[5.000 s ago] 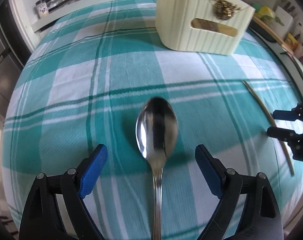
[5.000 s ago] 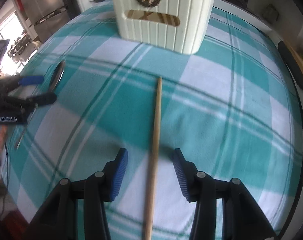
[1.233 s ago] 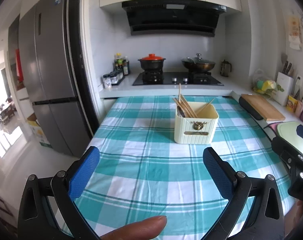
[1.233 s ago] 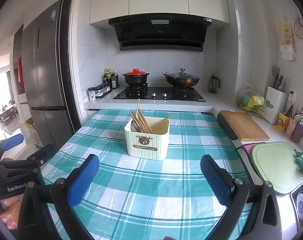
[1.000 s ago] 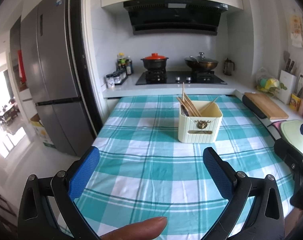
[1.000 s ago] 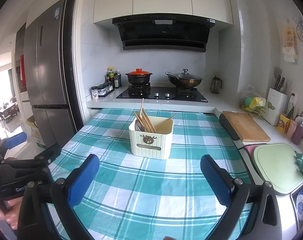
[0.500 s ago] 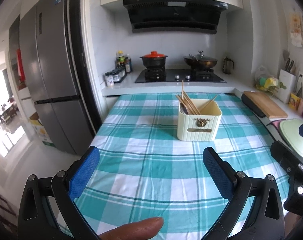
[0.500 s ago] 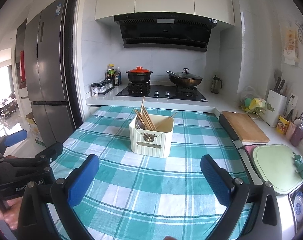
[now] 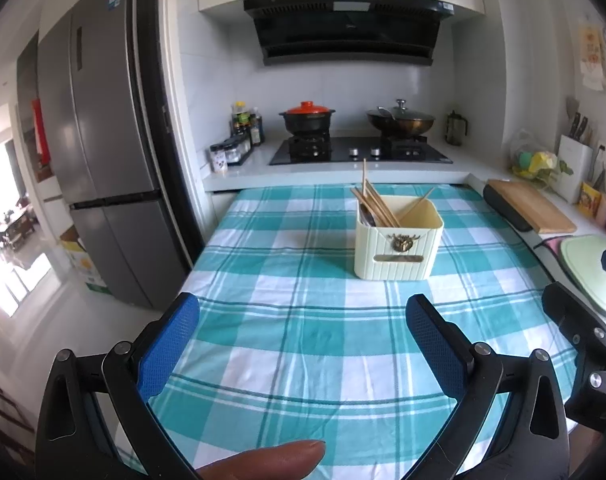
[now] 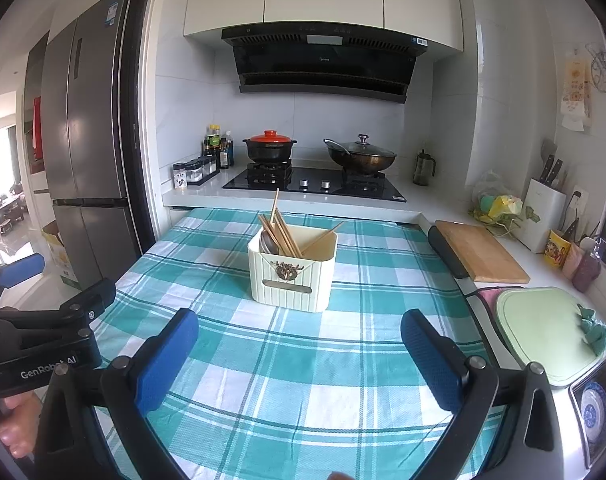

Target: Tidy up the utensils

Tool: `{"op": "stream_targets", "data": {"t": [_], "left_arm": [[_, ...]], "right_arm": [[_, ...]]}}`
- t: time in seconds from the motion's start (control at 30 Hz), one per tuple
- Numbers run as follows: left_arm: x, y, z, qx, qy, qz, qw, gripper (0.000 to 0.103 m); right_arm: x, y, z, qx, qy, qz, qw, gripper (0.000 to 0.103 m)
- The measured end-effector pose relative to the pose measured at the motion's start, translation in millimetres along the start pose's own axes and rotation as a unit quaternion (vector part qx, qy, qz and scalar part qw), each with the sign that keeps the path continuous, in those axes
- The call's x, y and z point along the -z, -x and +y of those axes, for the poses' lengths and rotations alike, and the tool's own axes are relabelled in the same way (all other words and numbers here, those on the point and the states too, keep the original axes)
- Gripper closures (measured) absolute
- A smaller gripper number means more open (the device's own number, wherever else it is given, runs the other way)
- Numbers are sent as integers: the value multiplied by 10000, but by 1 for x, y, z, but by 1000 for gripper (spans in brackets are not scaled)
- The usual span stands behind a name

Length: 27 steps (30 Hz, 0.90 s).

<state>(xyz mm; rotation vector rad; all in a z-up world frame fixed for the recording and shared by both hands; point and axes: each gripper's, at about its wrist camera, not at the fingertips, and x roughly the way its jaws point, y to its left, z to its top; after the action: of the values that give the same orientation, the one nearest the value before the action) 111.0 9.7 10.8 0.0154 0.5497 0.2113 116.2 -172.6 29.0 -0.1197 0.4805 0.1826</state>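
Note:
A cream utensil holder stands on the teal checked tablecloth, with wooden chopsticks and a metal spoon standing in it. It also shows in the right wrist view, with the chopsticks and the spoon. My left gripper is open and empty, held well back from the holder. My right gripper is open and empty, also well back. Each gripper shows at the edge of the other's view.
A stove with a red-lidded pot and a wok stands behind the table. A fridge is at the left. A wooden cutting board and a green board lie on the right counter.
Five seconds ago both grippers hung low over a spoon and a chopstick on the cloth; now both are raised and pulled back. Over the last second the views shift only slightly.

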Motion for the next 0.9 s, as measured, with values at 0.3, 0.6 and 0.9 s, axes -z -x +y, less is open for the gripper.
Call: {"op": "stream_targets", "data": {"t": [0.3, 0.6, 0.9], "left_arm": [[1, -3, -3, -3, -9, 29, 10000, 0], [3, -6, -4, 9, -31, 62, 10000, 0], [4, -7, -4, 8, -42, 46, 10000, 0]], "right_arm": [[0, 2, -1, 72, 32, -4, 10000, 0], [0, 1, -2, 121, 64, -4, 9999, 0], [1, 2, -3, 240, 124, -53, 9996, 0]]}}
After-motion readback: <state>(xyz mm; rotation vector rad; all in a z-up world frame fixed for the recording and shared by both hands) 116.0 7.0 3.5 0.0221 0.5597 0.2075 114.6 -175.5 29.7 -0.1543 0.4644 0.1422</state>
